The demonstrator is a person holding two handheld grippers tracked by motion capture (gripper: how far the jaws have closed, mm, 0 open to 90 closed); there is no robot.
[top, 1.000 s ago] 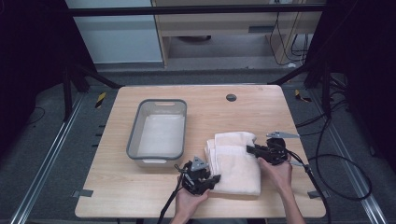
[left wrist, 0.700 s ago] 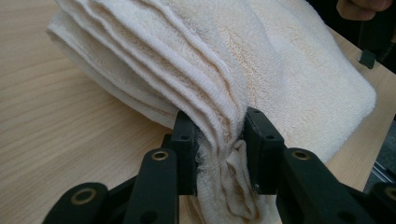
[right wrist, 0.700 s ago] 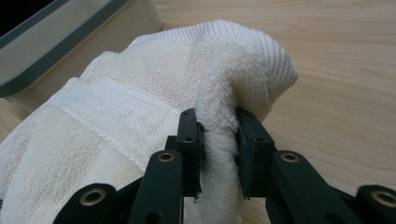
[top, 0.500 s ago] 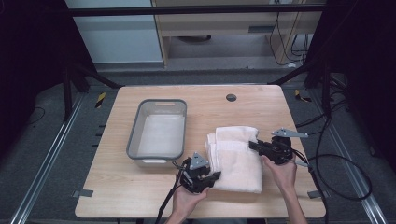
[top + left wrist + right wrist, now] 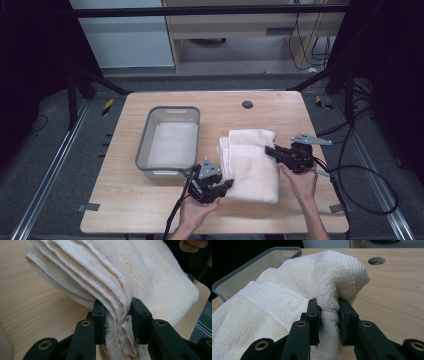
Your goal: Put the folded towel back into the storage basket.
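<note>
**Both grippers clamped on folded towel**

Left gripper (image 5: 225, 186) is clamped on the near left edge of the folded cream towel (image 5: 252, 162); the far right edge is pinched by the right gripper (image 5: 270, 150). Right of the grey tub (image 5: 150, 145), the towel is seen on the wooden table (image 5: 125, 205).

Left hand-held gripper (image 5: 227, 185) clamped on towel (image 5: 252, 162) edge; right hand-held gripper (image 5: 269, 150) clamped on opposite edge.

On the table (image 5: 150, 210), the tub (image 5: 170, 140) sits at nine o'clock of the towel (image 5: 252, 162), just beside it. The hole (image 5: 247, 104) lies at twelve o'clock of the towel.
</note>
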